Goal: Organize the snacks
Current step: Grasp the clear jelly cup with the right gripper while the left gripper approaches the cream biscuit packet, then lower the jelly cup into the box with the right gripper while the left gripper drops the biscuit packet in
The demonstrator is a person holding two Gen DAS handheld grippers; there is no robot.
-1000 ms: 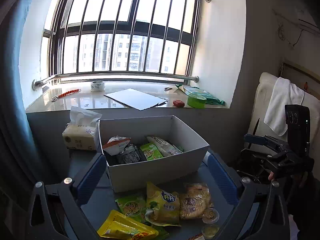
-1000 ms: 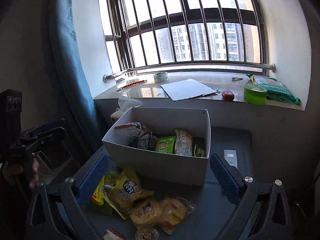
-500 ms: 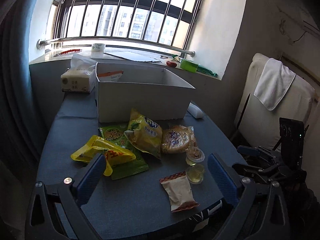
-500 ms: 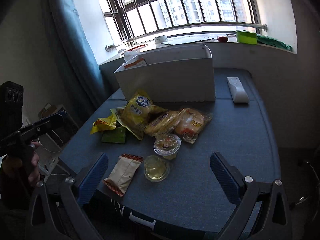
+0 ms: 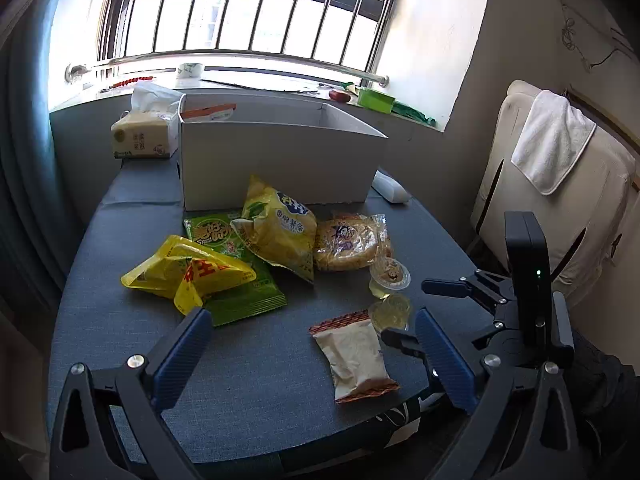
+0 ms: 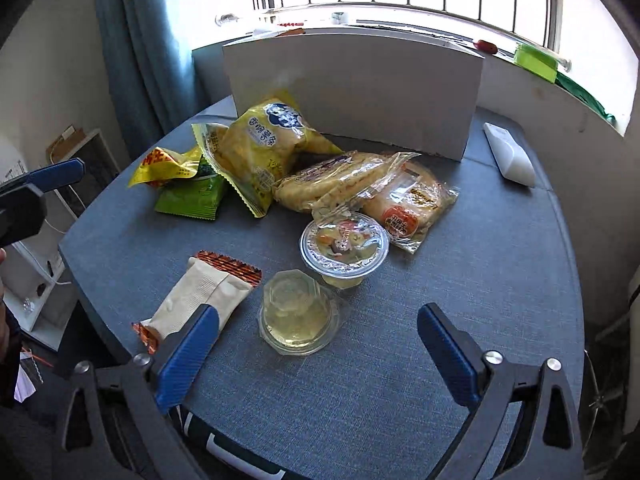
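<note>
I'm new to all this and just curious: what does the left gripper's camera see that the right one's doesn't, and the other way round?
Only the left wrist view shows the tissue pack beside the box, and the white towel draped over a chair. Only the right wrist view shows the label side of the bread packet and the white shelf beside the table. Both show the white box, the yellow chip bag, two jelly cups, the beige wafer packet and the white remote.

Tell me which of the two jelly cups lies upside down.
The jelly cup nearer the right fingers: its base faces up. The other cup shows its printed lid.
</note>
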